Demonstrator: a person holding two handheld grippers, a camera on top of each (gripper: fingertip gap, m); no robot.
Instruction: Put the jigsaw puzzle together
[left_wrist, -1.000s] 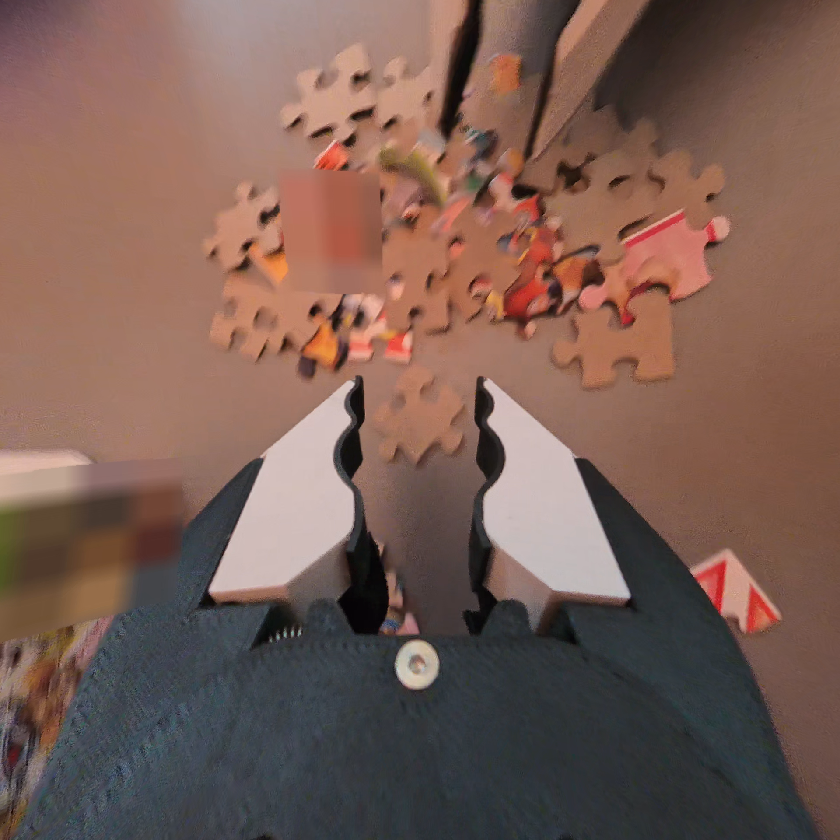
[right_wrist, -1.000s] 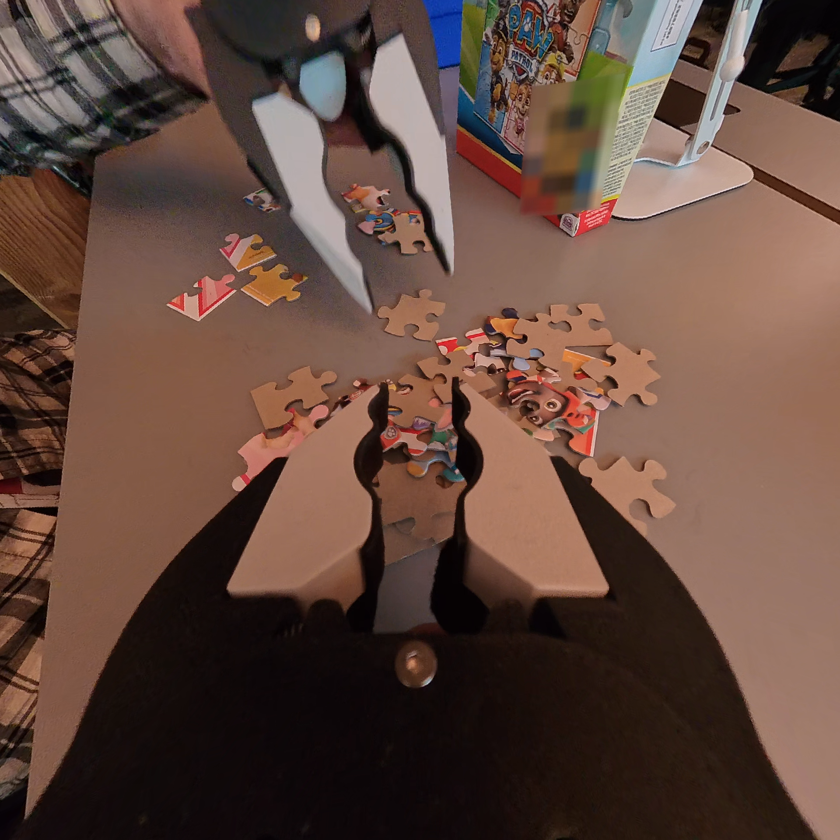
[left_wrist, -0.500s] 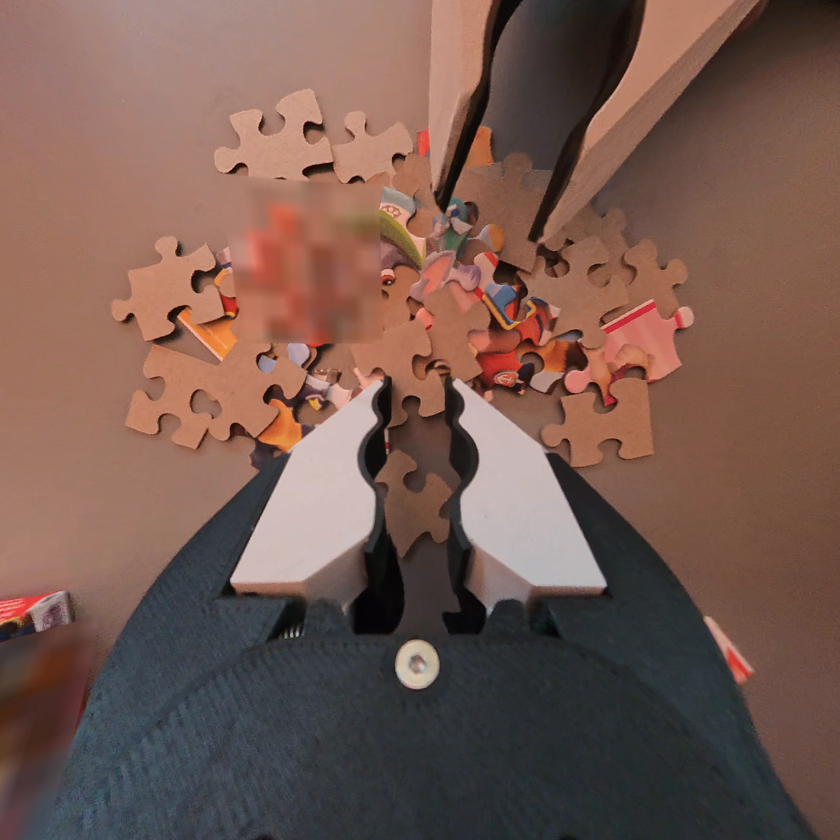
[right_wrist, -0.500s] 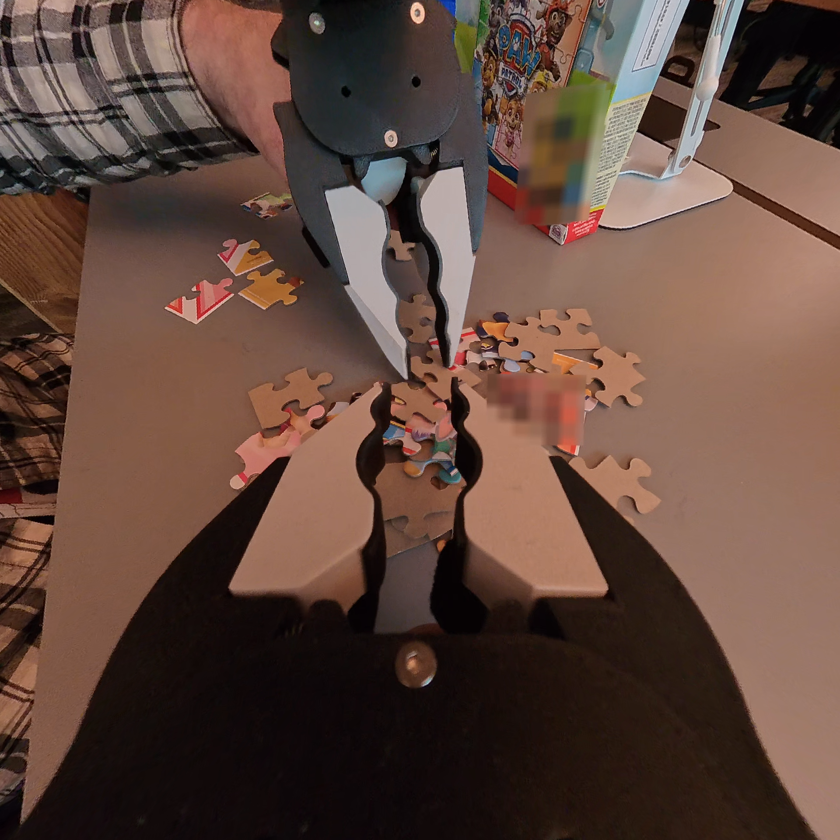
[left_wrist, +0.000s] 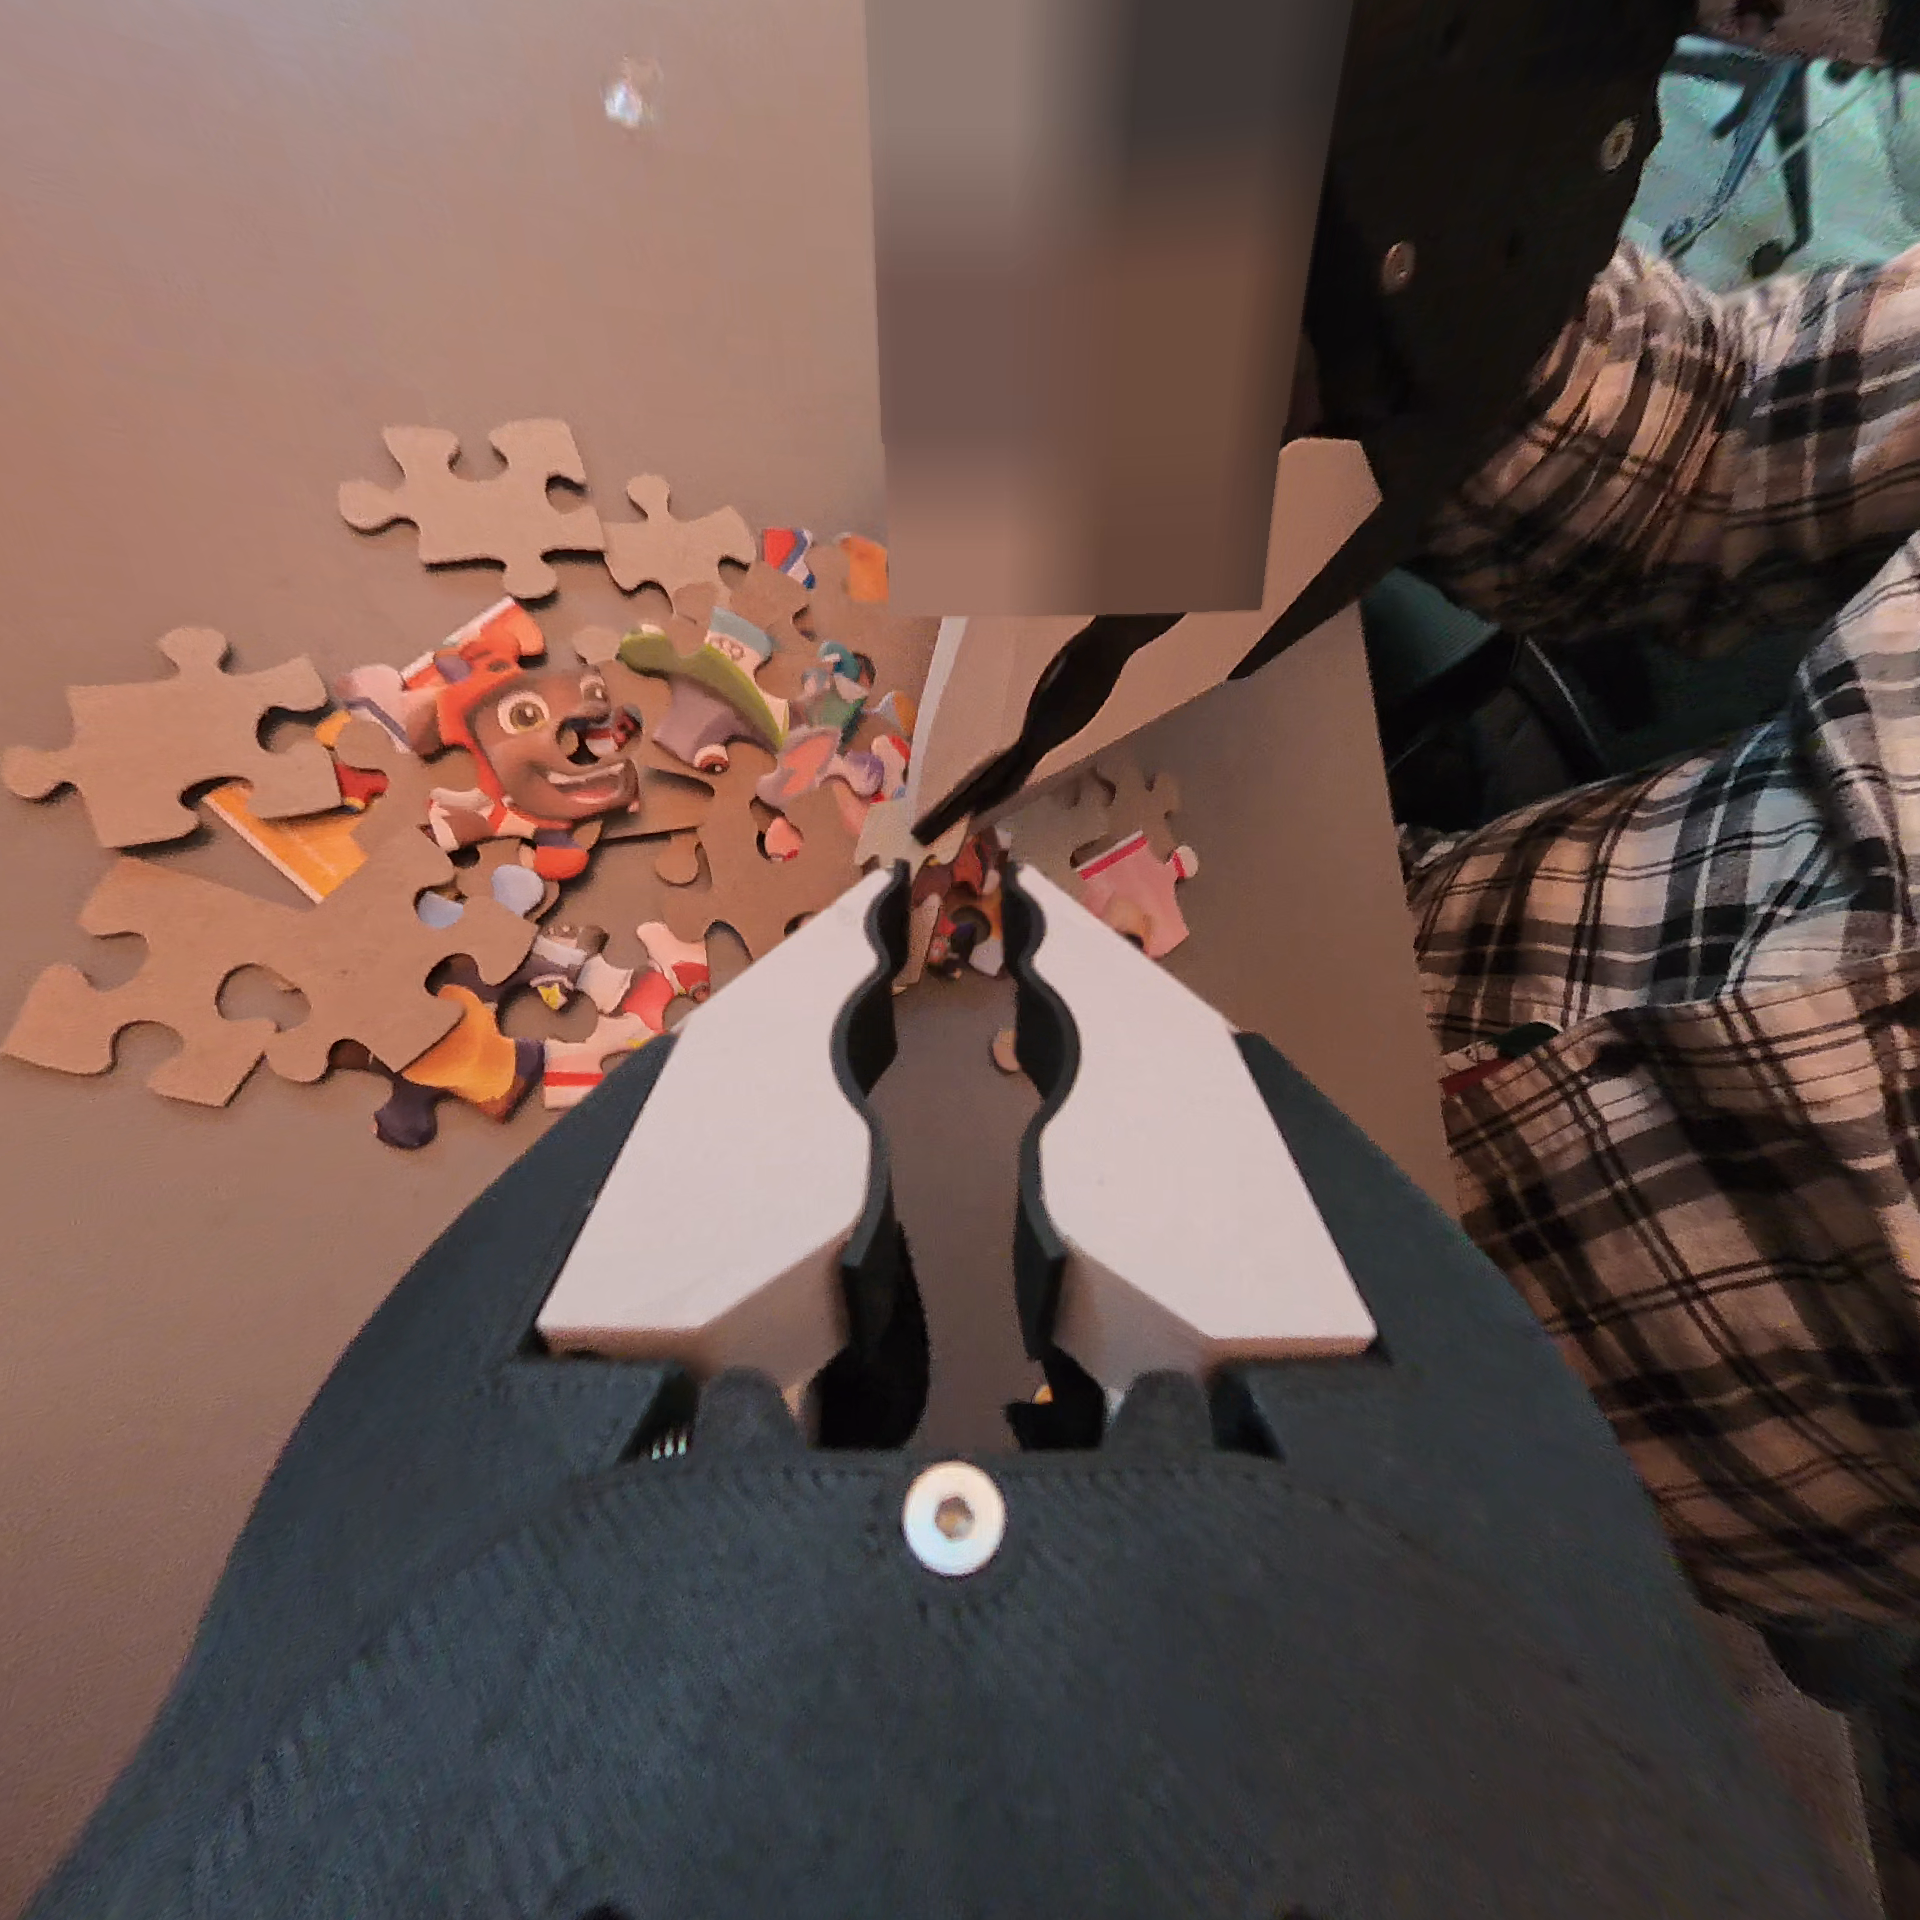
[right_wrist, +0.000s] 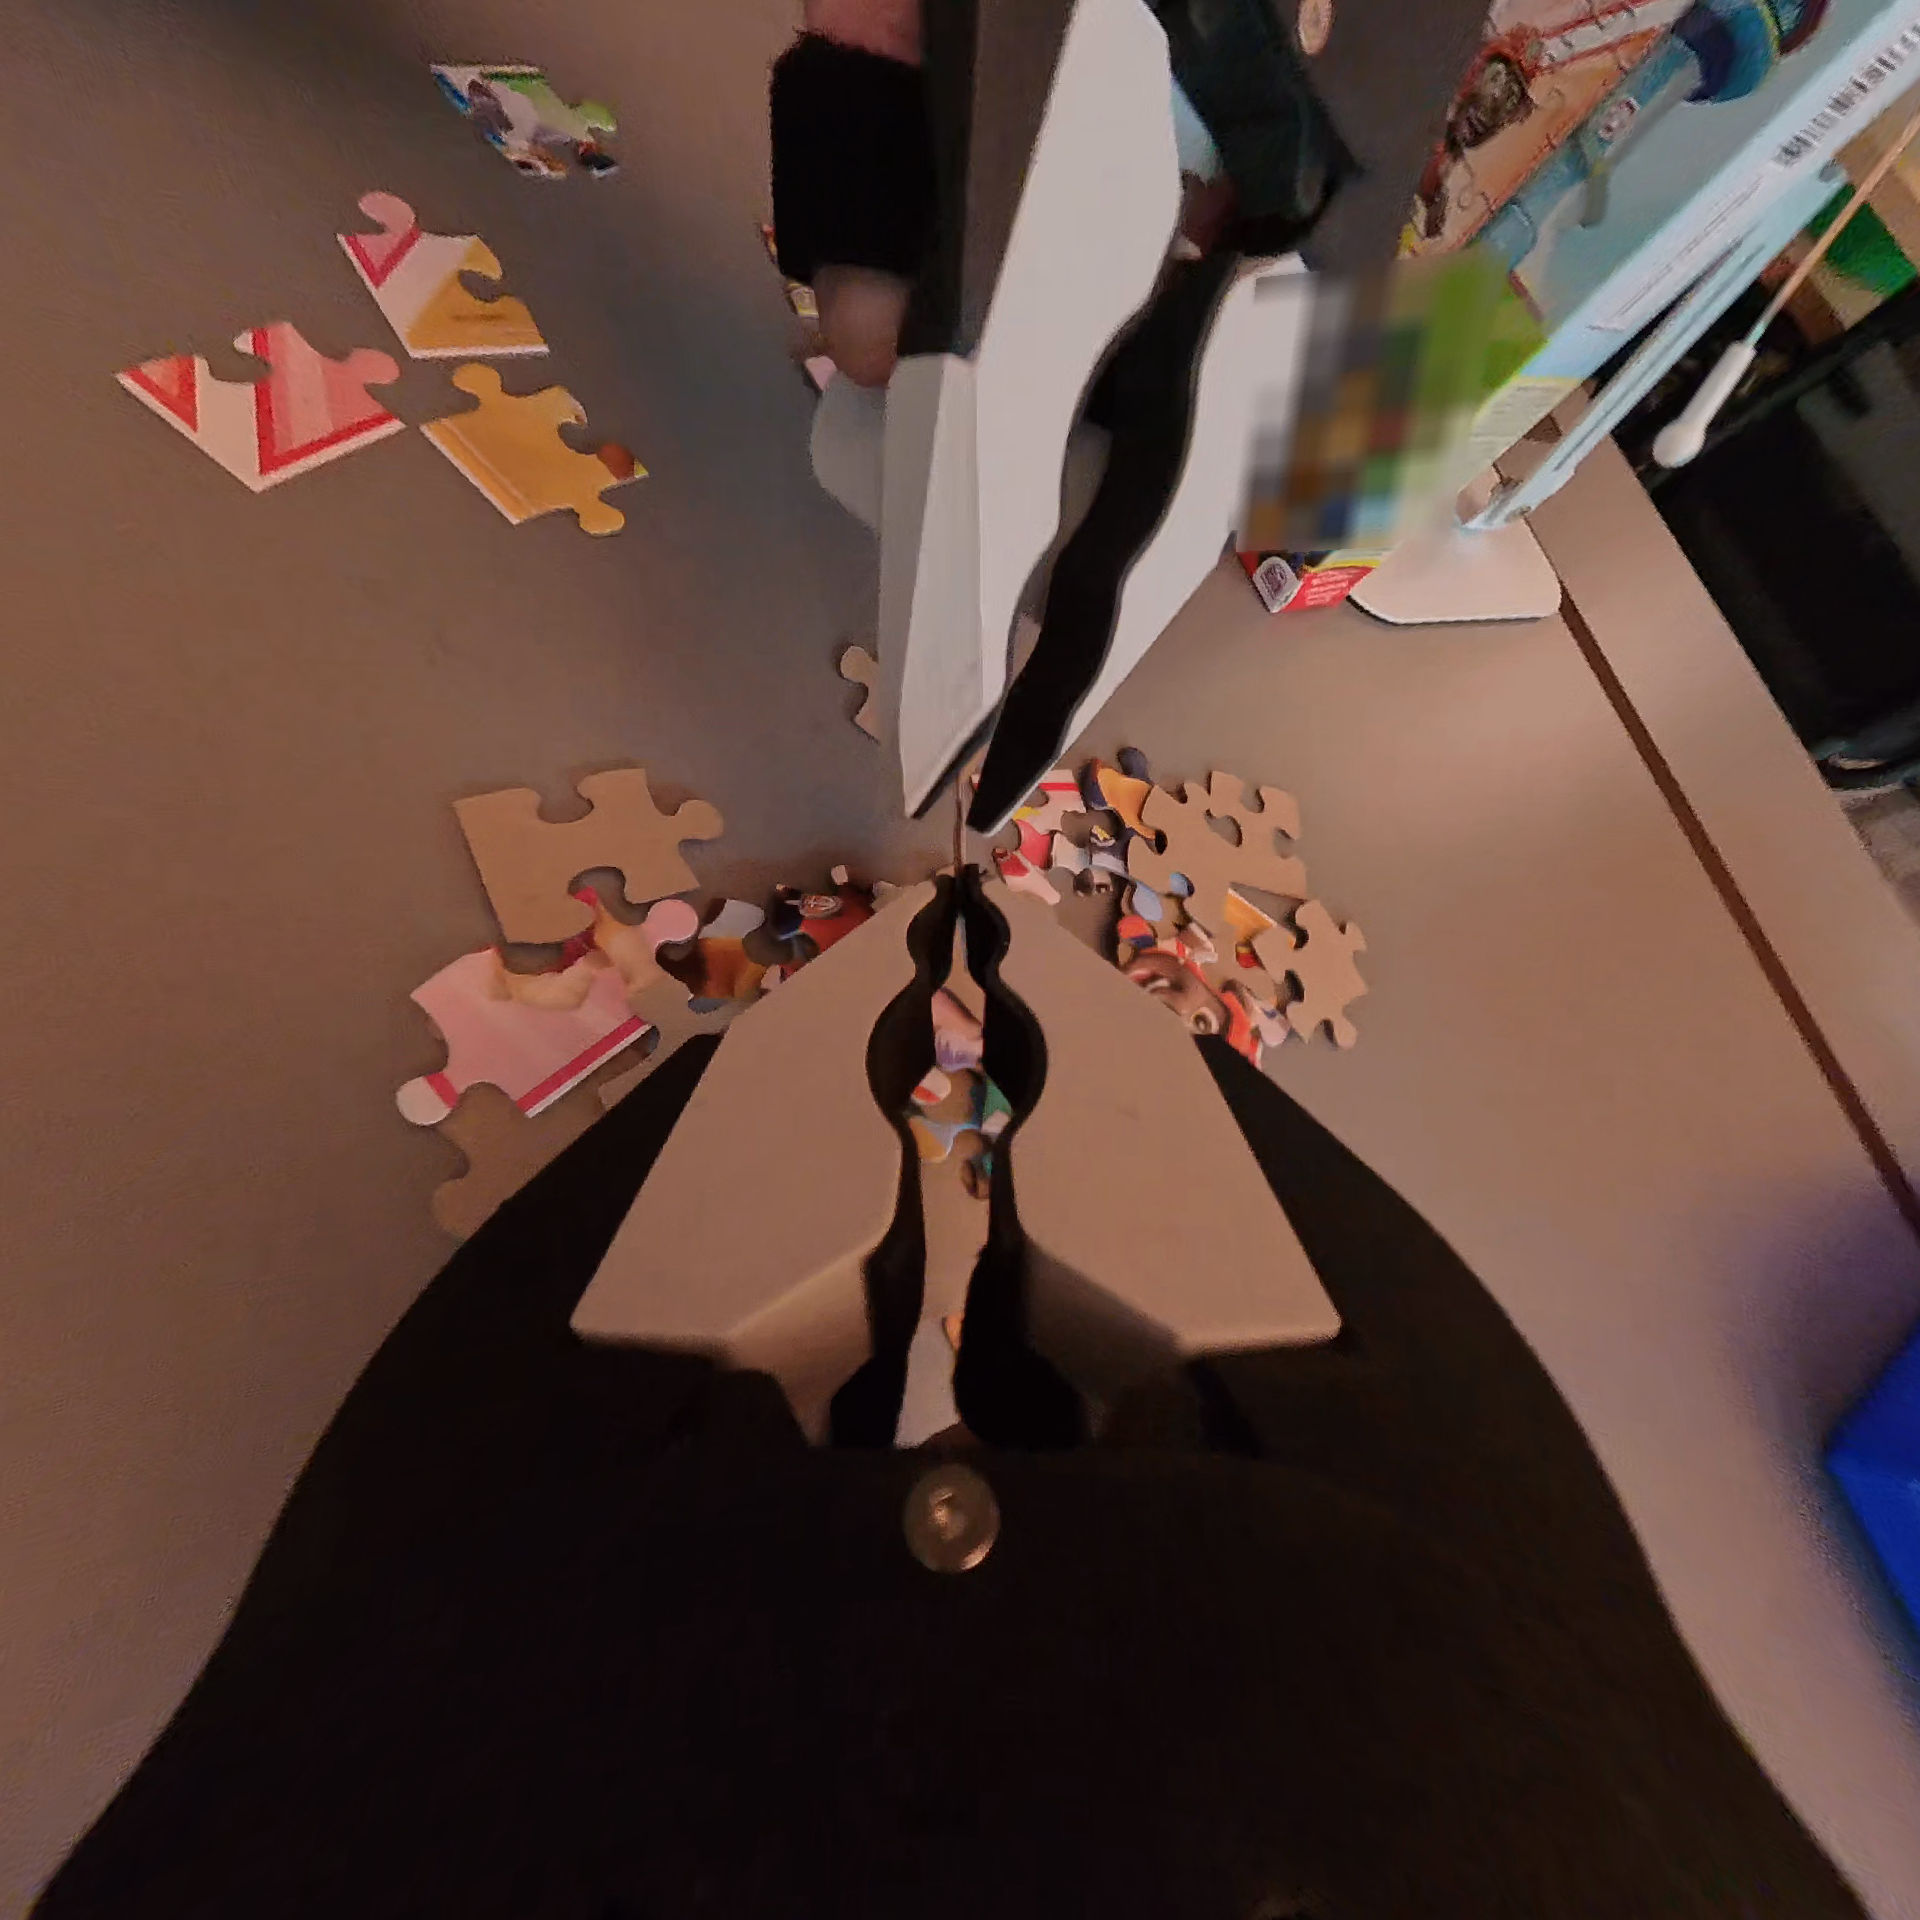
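held piece (left_wrist: 883, 847): brown cardboard back showing, lifted clear of the table (left_wrist: 312, 260), just above the near edge of the loose pile (left_wrist: 540, 748). in the right wrist view it is edge-on, only a thin line (right_wrist: 957, 847) running between the two sets of tips.

right gripper (right_wrist: 961, 891): tips clenched on the lower edge of that piece, jaws all but touching. from the left wrist view its tips (left_wrist: 925, 831) pinch the piece from above.

left gripper (left_wrist: 953, 881): jaws stand apart, table visible through the gap, so it reads as released. the piece sits close to one finger; whether it touches the pad is too fine to tell. seen from the other side (right_wrist: 948, 816), its tips flank the top of the piece.

pile: mixed, many pieces face down, several picture side up, overlapping. well apart on the far side lie a few picture-up edge pieces, red-and-white (right_wrist: 260, 405), yellow (right_wrist: 530, 447), pink-and-yellow (right_wrist: 447, 291), near each other but not joined. puzzle box (right_wrist: 1662, 156) and a white stand base (right_wrist: 1455, 592) stand beyond. plaid sleeve (left_wrist: 1714, 935) at the table's edge.

step, as judged: a hand-to-hand pass or flip of one face-down piece, sorting only; nothing assembled yet.

next move calls for: the left clearing away without knocking the piece, then the right turning it picture side up and laying it flat on bare table, away from the pile. grip is narrow and at the rim, so a twist could let it slip.
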